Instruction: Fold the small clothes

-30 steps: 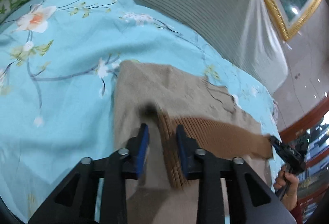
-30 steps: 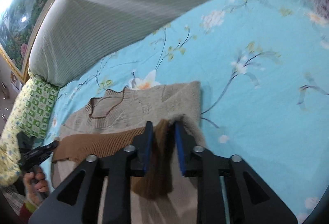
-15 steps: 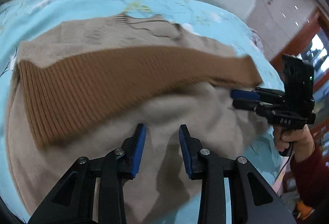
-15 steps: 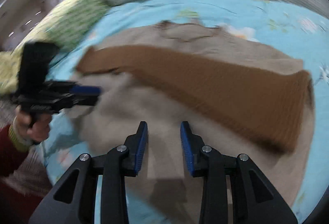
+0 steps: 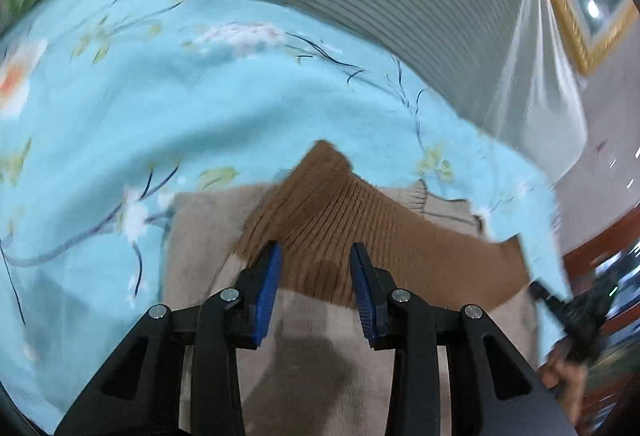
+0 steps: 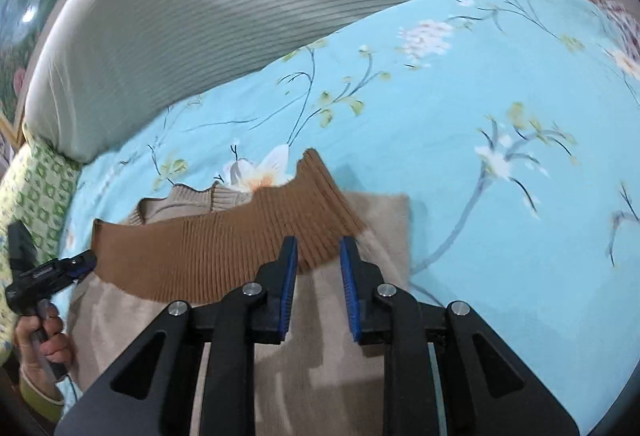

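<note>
— Sweater? I logged the beige sweater (image 5: 304,348) under both tongs, its brown ribbed band (image 5: 360,236) blurred ahead of the tips.

— Tongs? Left gripper (image 5: 316,276) just widened, unclenched. Right gripper (image 6: 318,268) just narrowed, pads gripping nothing.

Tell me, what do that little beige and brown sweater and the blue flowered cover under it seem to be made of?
The sweater looks like soft knitted yarn, perhaps wool or acrylic: its beige body is finely fuzzy and matte, and its brown band shows raised ribs. The bed cover looks like a smooth, thin woven fabric, maybe cotton or polyester, with a printed flower pattern and a faint sheen; blur hides the weave.
</note>
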Demonstrator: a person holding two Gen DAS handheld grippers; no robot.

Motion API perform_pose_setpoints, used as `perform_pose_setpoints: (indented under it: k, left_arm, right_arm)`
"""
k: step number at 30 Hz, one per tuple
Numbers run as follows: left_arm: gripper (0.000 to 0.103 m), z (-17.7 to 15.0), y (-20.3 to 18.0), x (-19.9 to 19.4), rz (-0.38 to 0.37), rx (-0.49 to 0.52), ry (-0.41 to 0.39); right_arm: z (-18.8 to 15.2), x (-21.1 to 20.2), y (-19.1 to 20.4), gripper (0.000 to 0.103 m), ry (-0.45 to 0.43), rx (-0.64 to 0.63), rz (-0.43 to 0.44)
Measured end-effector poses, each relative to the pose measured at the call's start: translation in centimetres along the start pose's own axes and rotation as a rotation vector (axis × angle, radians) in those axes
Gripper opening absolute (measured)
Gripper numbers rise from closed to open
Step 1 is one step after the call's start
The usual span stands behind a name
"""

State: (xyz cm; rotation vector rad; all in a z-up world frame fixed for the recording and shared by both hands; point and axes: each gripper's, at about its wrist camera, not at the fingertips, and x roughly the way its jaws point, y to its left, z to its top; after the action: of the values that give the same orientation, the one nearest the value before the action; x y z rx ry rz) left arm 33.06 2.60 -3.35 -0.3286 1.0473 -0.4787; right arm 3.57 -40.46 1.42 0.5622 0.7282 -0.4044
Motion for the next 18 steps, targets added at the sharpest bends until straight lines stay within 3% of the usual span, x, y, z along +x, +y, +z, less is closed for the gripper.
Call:
perform_pose_setpoints:
  k: [2,4,12,18]
  left_arm:
    - [0.04,-1.3,0.0,-1.5,0.007,0.009,-0.013]
    - [0.051,-3.1,-0.4,-2.8,0.005,0.025,-0.015]
    - [0.054,-12.0,-1.3,-8.9,-0.061,-0.024,-0.026]
    - [0.055,-18.1,-0.3,-11.0,-0.088,-0.081,0.038]
  right_arm:
    - [-1.0,-1.8,0.2,0.023,-0.01,-0.005,0.03]
    - [-2.4,-3.5,0.8,0.028,-0.023,-0.02,0.055]
    - [-8.9,-7.3,3.2,0.032,0.012,-0.065,0.115]
    - [-13.0,-8.8,3.3,0.032,0.049,-0.064,0.132]
